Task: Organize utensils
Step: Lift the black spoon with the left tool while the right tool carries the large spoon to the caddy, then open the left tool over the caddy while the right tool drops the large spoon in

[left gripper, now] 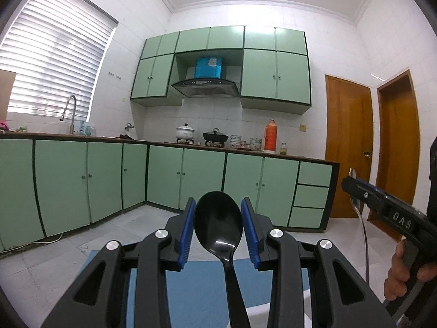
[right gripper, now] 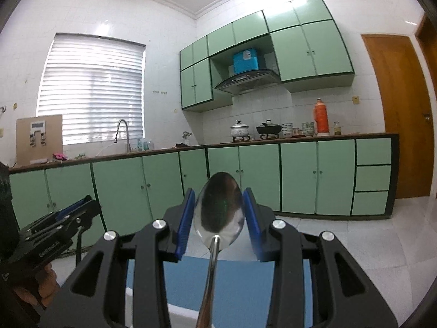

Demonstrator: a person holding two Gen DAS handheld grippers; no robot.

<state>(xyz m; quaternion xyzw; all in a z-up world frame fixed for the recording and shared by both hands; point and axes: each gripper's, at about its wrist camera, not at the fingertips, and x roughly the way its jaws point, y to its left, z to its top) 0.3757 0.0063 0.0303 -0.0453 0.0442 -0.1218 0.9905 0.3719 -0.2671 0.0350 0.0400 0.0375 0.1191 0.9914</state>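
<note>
My left gripper (left gripper: 218,205) is shut on a black plastic spoon (left gripper: 218,224). Its bowl stands upright between the blue pads and its handle runs down out of view. My right gripper (right gripper: 220,196) is shut on a shiny metal spoon (right gripper: 219,207), bowl up, handle running down. Both grippers are held up in the air, level with the lower cabinets. The right gripper with its metal spoon also shows at the right edge of the left wrist view (left gripper: 352,183). The left gripper shows at the left edge of the right wrist view (right gripper: 87,205).
A blue mat (left gripper: 199,287) on a white surface lies below the grippers. Green base cabinets (left gripper: 164,175) line the far walls under a counter with a sink tap (left gripper: 71,114), pots (left gripper: 185,132), bowls and an orange thermos (left gripper: 271,135). Wooden doors (left gripper: 348,147) stand at the right.
</note>
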